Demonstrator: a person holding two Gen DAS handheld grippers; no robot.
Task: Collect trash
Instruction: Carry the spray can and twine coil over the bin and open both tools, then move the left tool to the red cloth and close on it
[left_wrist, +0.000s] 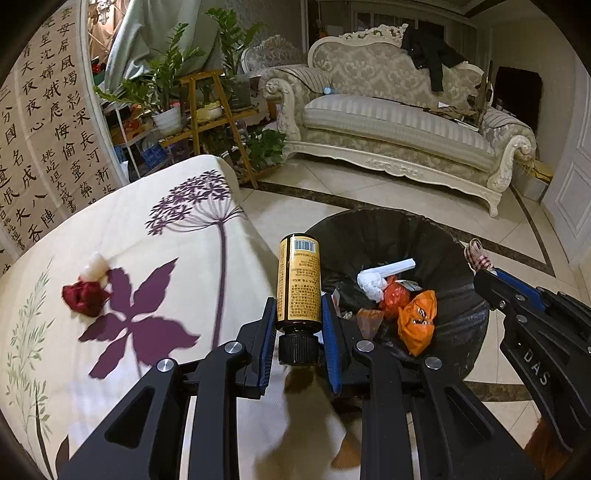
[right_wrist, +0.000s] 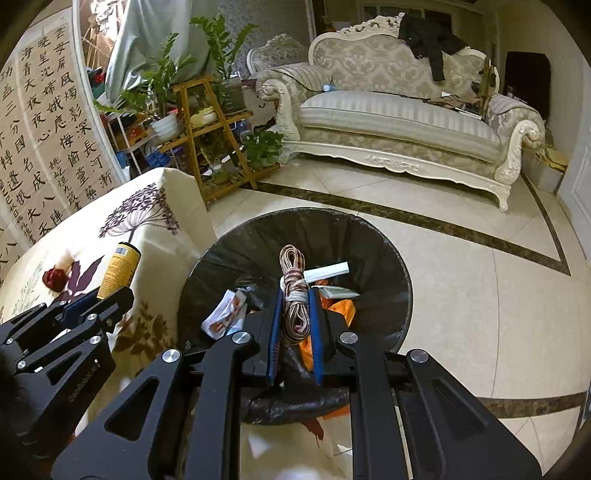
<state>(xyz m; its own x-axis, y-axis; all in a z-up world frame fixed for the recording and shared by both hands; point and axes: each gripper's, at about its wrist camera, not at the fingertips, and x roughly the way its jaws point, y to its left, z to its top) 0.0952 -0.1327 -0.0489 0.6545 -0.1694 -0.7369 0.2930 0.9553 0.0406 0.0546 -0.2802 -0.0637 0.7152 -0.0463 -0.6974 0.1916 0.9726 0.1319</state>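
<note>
L gripper (left_wrist: 299, 325): jaws closed on 1 brown bottle (left_wrist: 298, 282) w/ yellow label, black cap toward the camera, bottle base pointing away. Bottle sits over the table edge, just beside the bin. R gripper (right_wrist: 295, 317): jaws closed on 1 rope bundle (right_wrist: 293, 295), brownish cord coiled and tied at mid-length, held above the bin opening.

Surface: table w/ cream floral cloth (left_wrist: 155, 229), purple leaf and flower print. On it: 1 red crumpled scrap (left_wrist: 84, 297) touching 1 white wad (left_wrist: 96, 266), well apart from the bottle. Floor: cream tiles w/ dark border strips (right_wrist: 461, 229). Room: 1 ornate pale sofa (left_wrist: 391, 122) w/ black garment on the backrest, wooden plant stand (left_wrist: 214, 122) w/ potted plants, calligraphy panel (left_wrist: 44, 122) at left.

Container: 1 round trash bin (left_wrist: 373, 229) w/ black liner, on the floor beside the table. Contents visible: 2 orange bags (left_wrist: 417, 321), 1 white rolled paper (left_wrist: 388, 273), 1 printed wrapper (right_wrist: 225, 314); the rest too cluttered to count.
</note>
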